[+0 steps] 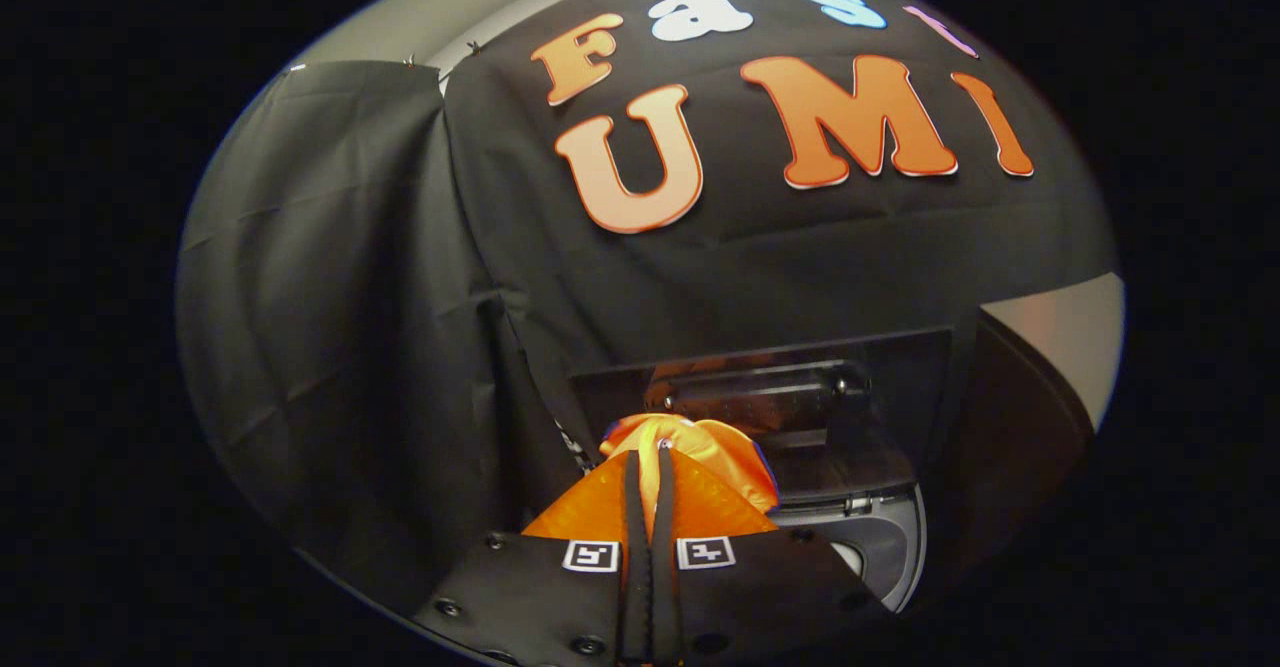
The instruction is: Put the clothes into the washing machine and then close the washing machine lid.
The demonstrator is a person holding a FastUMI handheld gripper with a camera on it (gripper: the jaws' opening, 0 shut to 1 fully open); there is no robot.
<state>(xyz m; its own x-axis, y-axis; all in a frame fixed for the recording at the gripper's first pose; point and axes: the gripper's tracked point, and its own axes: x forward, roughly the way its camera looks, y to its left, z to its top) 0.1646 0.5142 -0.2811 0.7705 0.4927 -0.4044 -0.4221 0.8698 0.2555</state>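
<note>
The claw (pixel 648 467) is pressed nearly together, its two orange fingers (pixel 590 512) pinching a bright orange, glossy garment (pixel 690 442) that bunches in crumpled folds at their tips. Just beyond it stands the dark washing machine (pixel 880 537), its raised lid (pixel 780 397) shiny and reflective.

A black cloth (pixel 760 267) is hanging as the booth's back wall, creasing where it drapes down. A second black sheet (pixel 330 297) is hanging beside it on the left, meeting it at a folded seam. A pale wall (pixel 1075 332) is showing past the cloth's lower right corner.
</note>
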